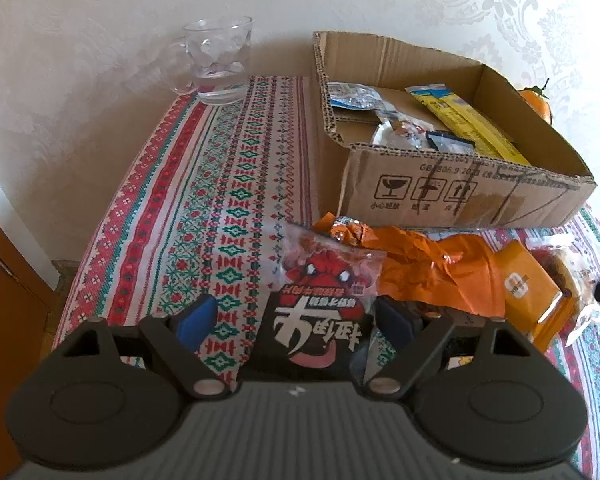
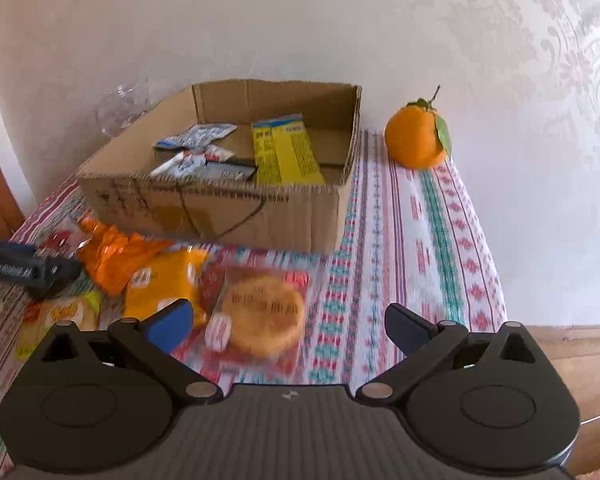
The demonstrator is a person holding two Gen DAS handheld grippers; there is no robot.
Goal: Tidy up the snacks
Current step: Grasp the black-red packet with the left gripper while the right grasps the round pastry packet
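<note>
In the left wrist view my left gripper [image 1: 298, 320] stands open low over the table. A black-and-red snack packet [image 1: 324, 280] with a red cartoon figure lies between its blue pads [image 1: 198, 320], and the left pad is clearly apart from it. My right gripper [image 2: 288, 328] is open too, with a round golden cake in a clear wrapper [image 2: 264, 320] lying on the tablecloth between its fingers. An open cardboard box [image 1: 460, 196] [image 2: 220, 216] behind the loose snacks holds a yellow packet [image 2: 286, 152] and small white-and-blue packets [image 2: 196, 138].
Crumpled orange wrappers [image 1: 440, 268] [image 2: 120, 252] and yellow-orange packets [image 2: 168, 276] lie in front of the box. A glass mug [image 1: 220, 64] stands at the back left by the wall. An orange fruit with a leaf [image 2: 416, 136] sits right of the box. The table's right edge [image 2: 496, 280] is close.
</note>
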